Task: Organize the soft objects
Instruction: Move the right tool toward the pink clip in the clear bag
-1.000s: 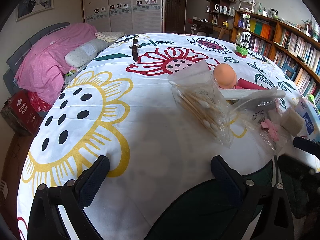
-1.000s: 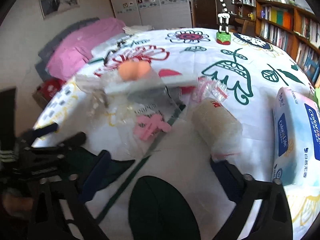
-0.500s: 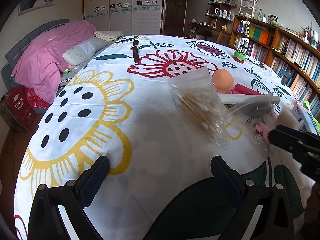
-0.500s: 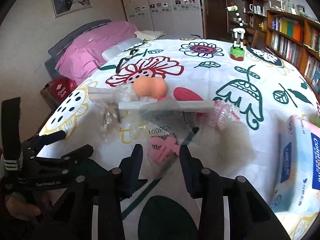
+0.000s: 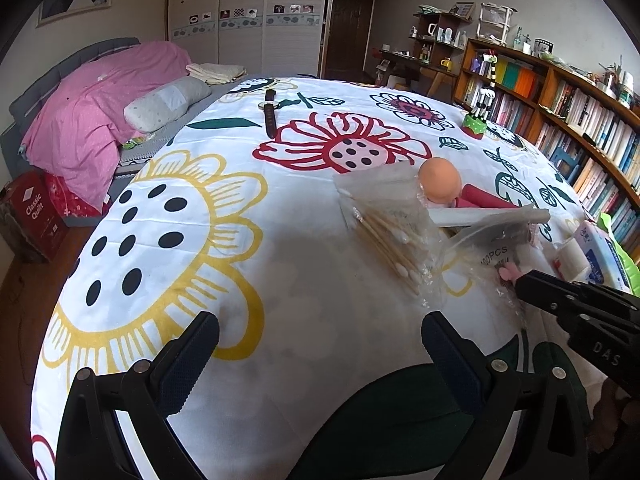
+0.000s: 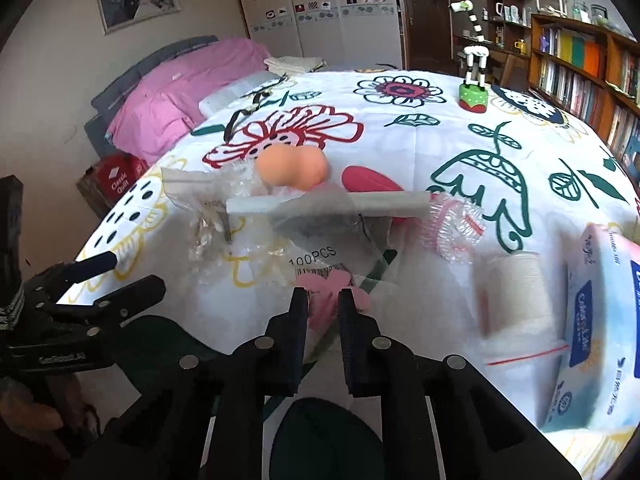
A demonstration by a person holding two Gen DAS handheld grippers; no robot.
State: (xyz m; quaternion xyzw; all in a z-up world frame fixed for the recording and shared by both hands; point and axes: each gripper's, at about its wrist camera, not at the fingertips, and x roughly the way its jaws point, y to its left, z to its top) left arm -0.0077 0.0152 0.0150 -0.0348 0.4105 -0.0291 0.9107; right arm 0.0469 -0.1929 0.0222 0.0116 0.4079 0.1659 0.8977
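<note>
My right gripper [image 6: 323,300] is closing, its jaws already narrow, with the near edge of a pink soft piece [image 6: 334,286] between the tips; it sits inside a clear bag marked "100PCS" [image 6: 316,258]. My fingers cover the piece's lower part, so I cannot tell whether the pads press on it or only on the film. From the left wrist view only a pink sliver [image 5: 510,270] shows past the right gripper's black body.

My left gripper [image 5: 320,334] hangs wide and holds nothing, over bare flowered cloth [image 5: 240,264].

Just beyond the pink piece, a white strip [image 6: 328,202] lies across the bags. Behind it rests an orange two-lobed sponge [image 6: 292,168], and a red object [image 6: 368,180] is mostly hidden under the strip. To the left a second clear bag holds cotton swabs [image 5: 394,240]. On the right a crinkled pink-and-clear wrapper [image 6: 456,226] is too blurred to read. Beside it lies a cream roll [image 6: 514,292] in a clear sleeve. A blue-and-white tissue pack [image 6: 600,320] is cut off by the picture's edge.
</note>
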